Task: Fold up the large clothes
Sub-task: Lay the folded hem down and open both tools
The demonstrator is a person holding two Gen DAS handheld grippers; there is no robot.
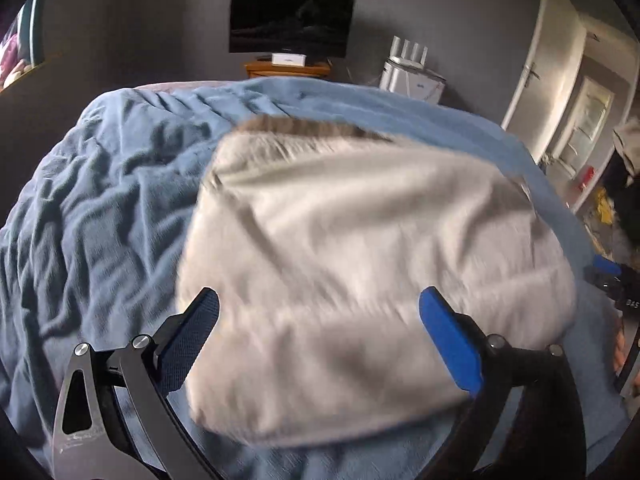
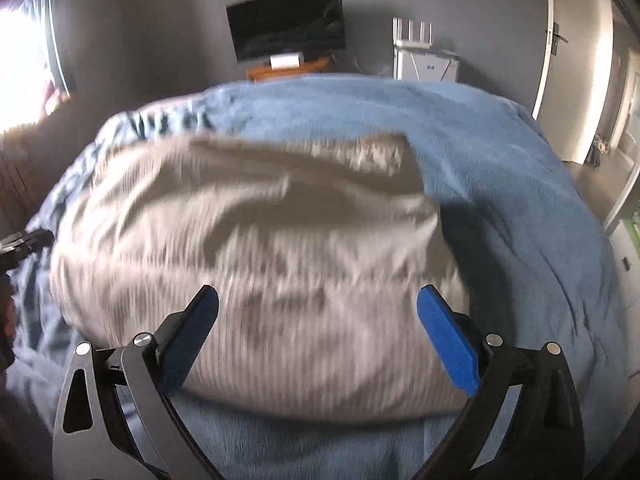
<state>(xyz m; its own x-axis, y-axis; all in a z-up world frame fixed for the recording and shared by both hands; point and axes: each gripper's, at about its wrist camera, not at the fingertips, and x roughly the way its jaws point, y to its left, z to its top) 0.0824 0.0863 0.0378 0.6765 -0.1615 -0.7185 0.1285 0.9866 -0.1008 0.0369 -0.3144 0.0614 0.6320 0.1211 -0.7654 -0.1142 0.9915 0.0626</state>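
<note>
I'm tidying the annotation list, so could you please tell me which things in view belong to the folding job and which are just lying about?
Job in hand:
- beige garment, folded on the blue blanket
- left gripper, open
- right gripper, open

Lying about:
- television on a wooden stand
- white box
- white router
- door

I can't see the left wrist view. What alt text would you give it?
A pale grey folded garment lies on a rumpled blue bedspread, blurred by motion. The open left tongs frame its near edge, gripping nothing. Behind the bed, a dark television stands against a grey wall.
</note>
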